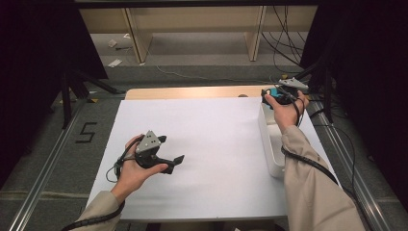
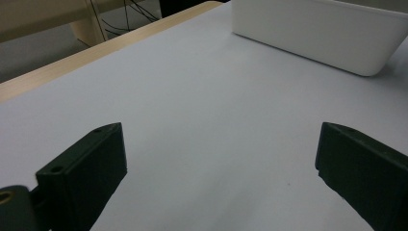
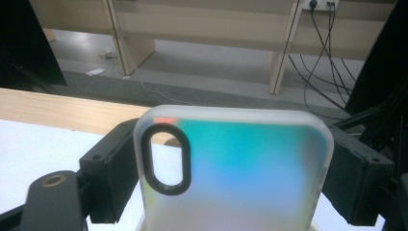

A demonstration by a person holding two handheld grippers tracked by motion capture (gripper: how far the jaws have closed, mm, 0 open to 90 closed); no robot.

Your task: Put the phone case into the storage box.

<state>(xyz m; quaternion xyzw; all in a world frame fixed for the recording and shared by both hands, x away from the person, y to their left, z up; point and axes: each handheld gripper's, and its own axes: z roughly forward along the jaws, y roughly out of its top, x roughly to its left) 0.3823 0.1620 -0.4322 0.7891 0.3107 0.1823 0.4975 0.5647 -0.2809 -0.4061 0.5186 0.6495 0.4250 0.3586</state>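
My right gripper [image 1: 270, 94] is held over the far end of a white bin [image 1: 272, 153] at the table's right side. Its jaws press on both sides of a translucent phone case [image 3: 250, 163] with a teal-to-blue tint and a black oval camera ring; in the high view the phone case [image 1: 273, 91] is a small teal patch. In its own view the right gripper [image 3: 233, 149] holds the case upright. My left gripper [image 1: 172, 149] rests low over the white sheet [image 1: 216, 139] at the left. The left gripper [image 2: 221, 159] is open, with bare sheet between its jaws.
The white bin [image 2: 312, 33] lies ahead and to the right of the left gripper. A wooden table edge [image 1: 192, 92] borders the sheet at the back. Beyond it are floor, wooden shelf legs [image 3: 281, 62] and cables [image 3: 317, 67]. Dark stands flank both sides.
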